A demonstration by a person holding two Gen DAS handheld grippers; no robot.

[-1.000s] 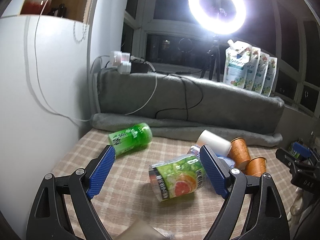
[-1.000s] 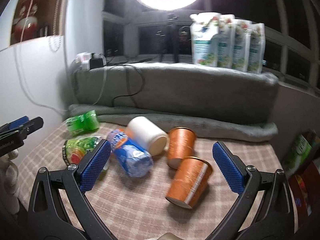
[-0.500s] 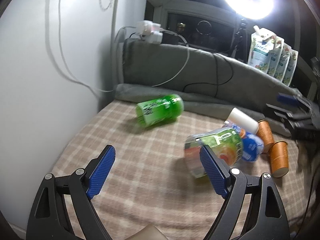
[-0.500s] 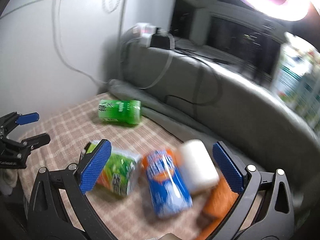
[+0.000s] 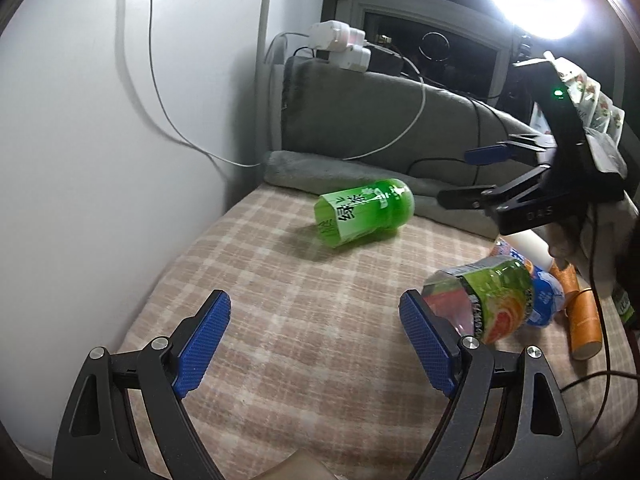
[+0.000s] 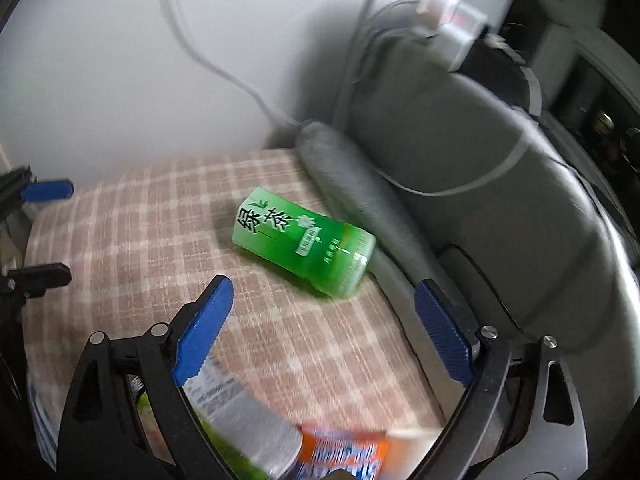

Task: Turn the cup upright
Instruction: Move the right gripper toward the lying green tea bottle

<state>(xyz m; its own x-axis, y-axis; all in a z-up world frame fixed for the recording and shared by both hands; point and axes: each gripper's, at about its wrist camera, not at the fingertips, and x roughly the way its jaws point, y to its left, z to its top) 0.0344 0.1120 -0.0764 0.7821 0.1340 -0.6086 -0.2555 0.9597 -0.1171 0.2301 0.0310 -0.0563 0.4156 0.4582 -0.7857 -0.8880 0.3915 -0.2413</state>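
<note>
The green cup (image 6: 304, 242) is seen lying on its side beside the grey cushion (image 6: 480, 184), with both the left gripper (image 5: 316, 344) and right gripper (image 6: 324, 320) spread empty.

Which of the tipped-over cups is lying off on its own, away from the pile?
The bright green tea cup with white lettering, on its side against the grey rolled blanket. The other cups crowd together at the right.

Grey blanket (image 5: 360, 128), perhaps chargers (image 5: 340, 42).
</note>
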